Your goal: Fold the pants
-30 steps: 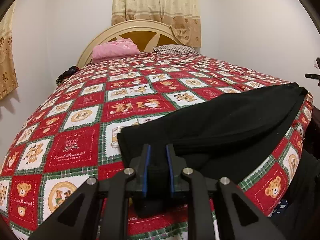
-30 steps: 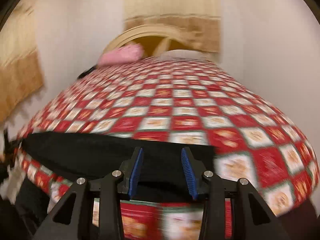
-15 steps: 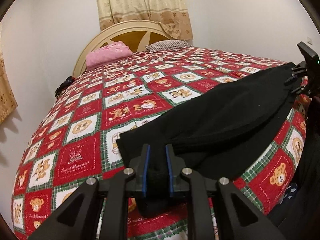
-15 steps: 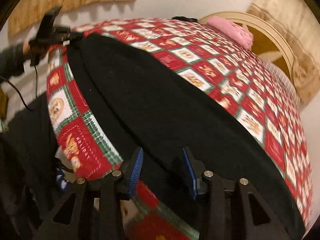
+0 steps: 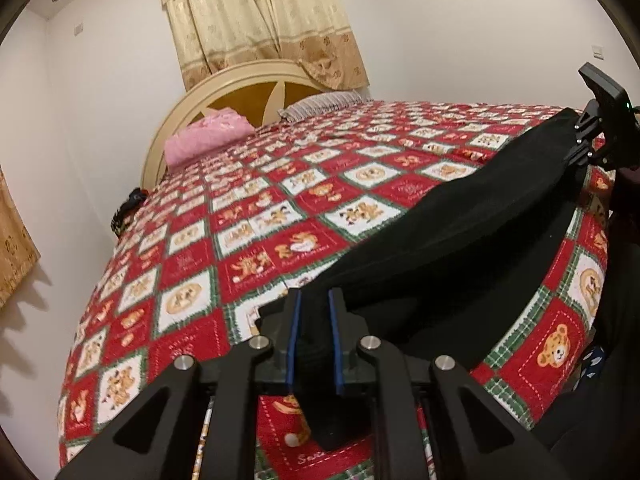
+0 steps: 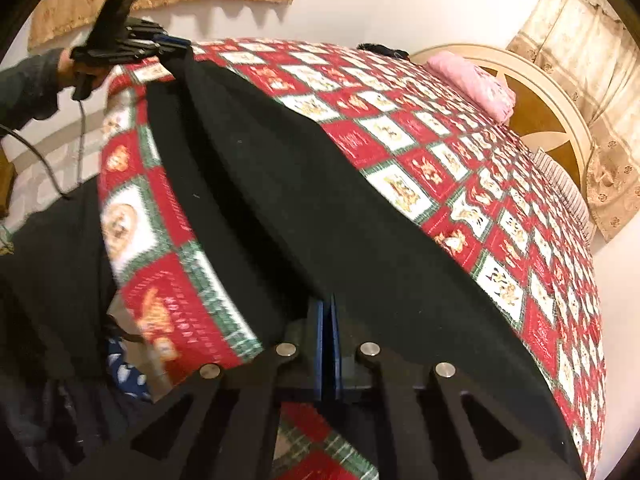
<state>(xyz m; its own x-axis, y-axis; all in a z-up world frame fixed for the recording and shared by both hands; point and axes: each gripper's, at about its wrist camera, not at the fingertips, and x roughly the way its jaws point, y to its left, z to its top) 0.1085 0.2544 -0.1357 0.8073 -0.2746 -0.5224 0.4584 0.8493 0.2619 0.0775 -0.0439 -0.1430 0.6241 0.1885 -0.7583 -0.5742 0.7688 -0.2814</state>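
I had the pants (image 5: pixel 460 240) stretched along the bed (image 5: pixel 248 240) edge, lower right of frame, left gripper (image 5: pixel 314 320) and right gripper (image 6: pixel 329 320) each clamping an end; folding remained undone

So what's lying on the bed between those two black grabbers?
The black fabric pants, stretched from the left gripper to the right gripper, over the red patchwork bedspread; the left wrist view shows it.

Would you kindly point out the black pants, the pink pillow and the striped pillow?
black pants (image 5: pixel 472 240), left wrist view, on the broad middle of the fabric.
pink pillow (image 5: pixel 206 138), left wrist view, on its top face.
striped pillow (image 5: pixel 320 103), left wrist view, on its striped top.
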